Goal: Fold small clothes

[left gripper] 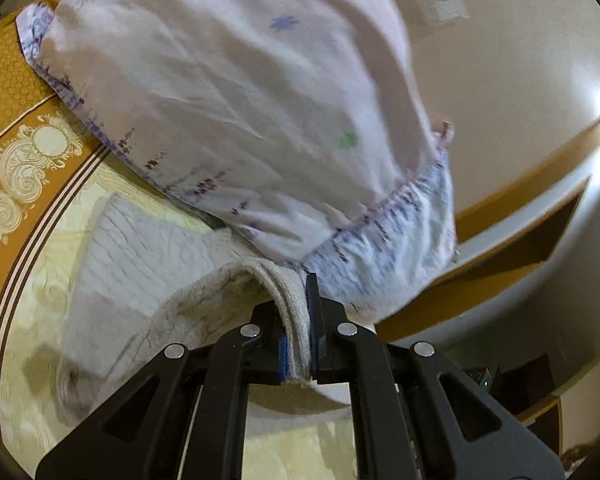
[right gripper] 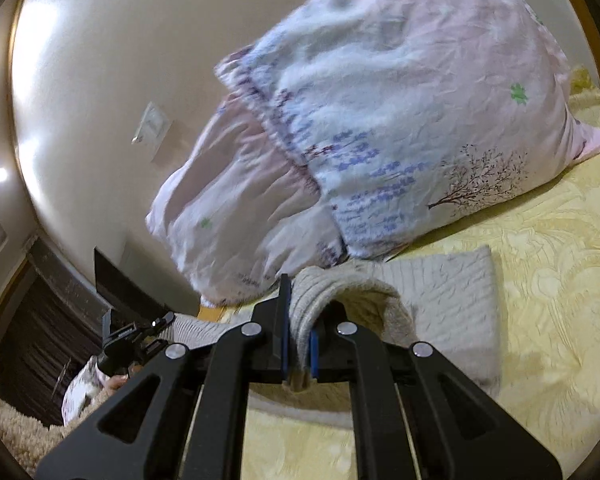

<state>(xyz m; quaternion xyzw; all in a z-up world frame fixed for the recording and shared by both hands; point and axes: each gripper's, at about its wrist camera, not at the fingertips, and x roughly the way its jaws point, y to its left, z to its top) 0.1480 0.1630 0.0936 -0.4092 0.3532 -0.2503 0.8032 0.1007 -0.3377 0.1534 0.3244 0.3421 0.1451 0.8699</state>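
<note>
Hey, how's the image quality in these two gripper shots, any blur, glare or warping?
Left wrist: pillow smeared by motion blur, glare blown out on the wall at right, fisheye bending the bedspread border. Right wrist: pillow softly blurred, bright lamp spots at left, the sweater knit fairly sharp.

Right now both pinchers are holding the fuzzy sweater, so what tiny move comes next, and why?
Probably carry the lifted edge forward and lay it over the flat part. Both the left gripper and the right gripper are shut on the grey knit sweater, whose edge arches above the yellow bedspread.
</note>
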